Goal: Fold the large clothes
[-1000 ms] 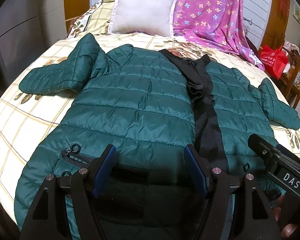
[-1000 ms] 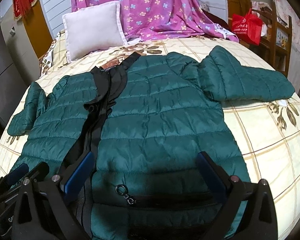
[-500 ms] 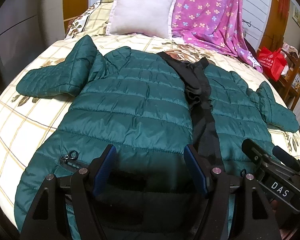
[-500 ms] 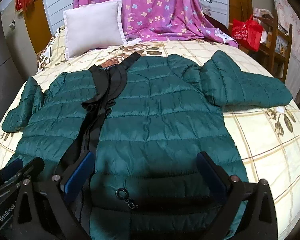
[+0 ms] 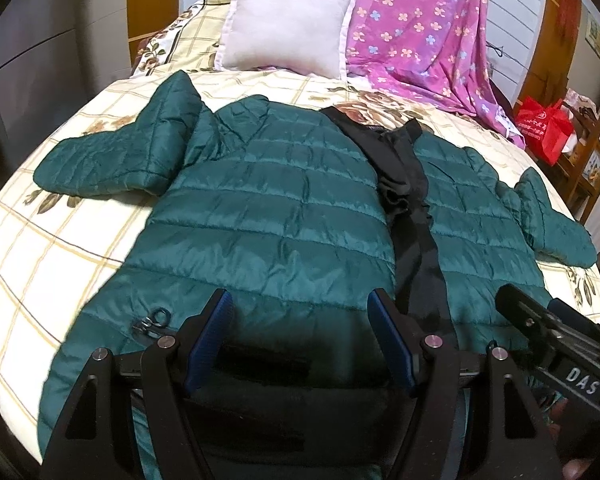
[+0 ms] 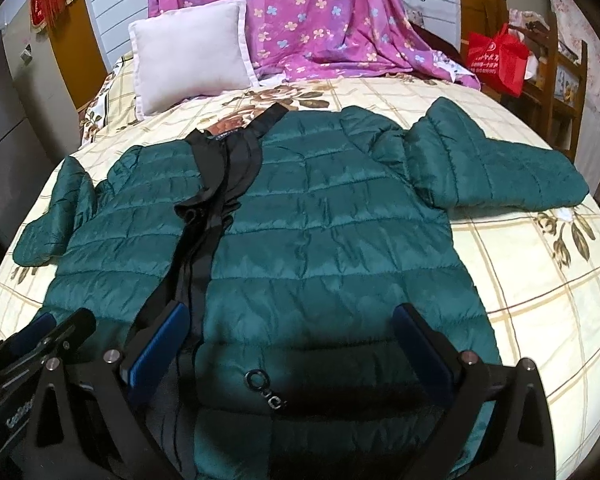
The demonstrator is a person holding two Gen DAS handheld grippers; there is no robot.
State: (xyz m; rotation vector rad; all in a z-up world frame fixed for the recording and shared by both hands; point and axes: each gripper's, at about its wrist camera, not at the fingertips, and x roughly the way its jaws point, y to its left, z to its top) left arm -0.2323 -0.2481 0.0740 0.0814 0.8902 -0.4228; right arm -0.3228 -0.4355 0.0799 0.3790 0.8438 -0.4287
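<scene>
A dark green quilted jacket point(image 5: 268, 216) lies front-up and spread flat on the bed, with a black lining strip point(image 5: 412, 208) down its open front; it also shows in the right wrist view point(image 6: 324, 232). Both sleeves are bent outward. My left gripper point(image 5: 300, 320) is open and empty above the hem of the jacket's left half. My right gripper point(image 6: 292, 336) is open and empty above the hem of the right half. Each gripper shows at the edge of the other's view.
The bed point(image 5: 40, 248) has a cream checked floral cover. A white pillow point(image 5: 288, 24) and a pink flowered blanket point(image 5: 420, 32) lie at the head. A red bag point(image 6: 496, 60) sits on wooden shelves at the right. Grey cabinets stand at the left.
Both grippers have pulled back and risen slightly from the jacket hem, so more of the jacket shows. The jacket has not moved.
</scene>
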